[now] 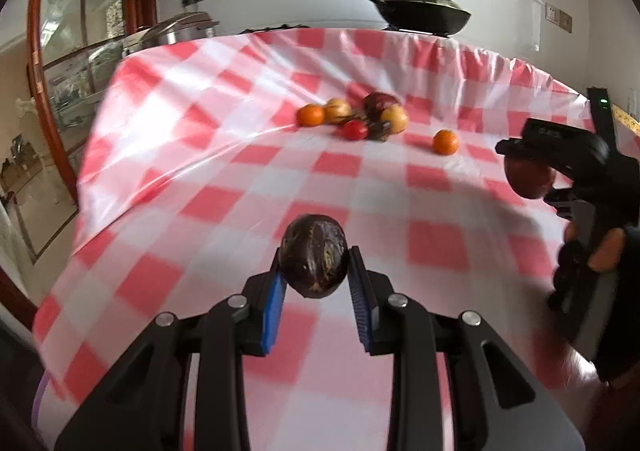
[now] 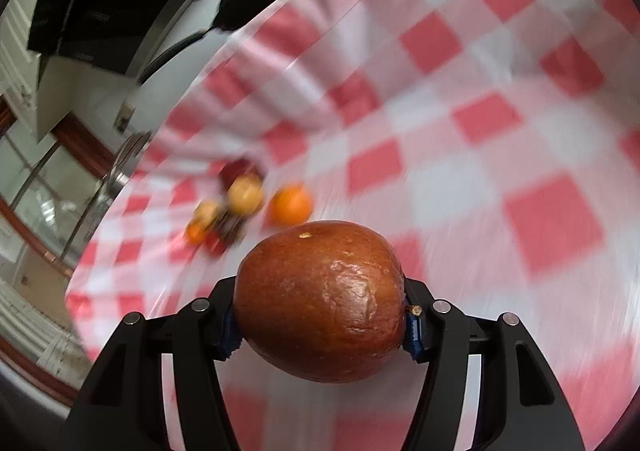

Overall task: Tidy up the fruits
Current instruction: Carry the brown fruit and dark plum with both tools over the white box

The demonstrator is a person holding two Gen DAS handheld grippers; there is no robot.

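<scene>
My left gripper [image 1: 314,263] is shut on a dark purple wrinkled fruit [image 1: 314,261] and holds it above the red-and-white checked tablecloth [image 1: 240,179]. My right gripper [image 2: 320,311] is shut on a large reddish-brown fruit [image 2: 320,303]; it also shows in the left wrist view [image 1: 532,163] at the right, with that fruit [image 1: 526,179] in it. A cluster of fruits [image 1: 356,117] lies at the far middle of the table: an orange [image 1: 311,115], yellowish fruits, a red one and a dark one. A lone orange [image 1: 445,142] lies to its right, also in the right wrist view [image 2: 291,205].
A black lidded pan [image 1: 420,9] stands behind the table's far edge. A steel appliance [image 1: 176,31] sits at the far left. A glass door with a wooden frame [image 1: 44,91] is at the left. The cloth's left edge drops off.
</scene>
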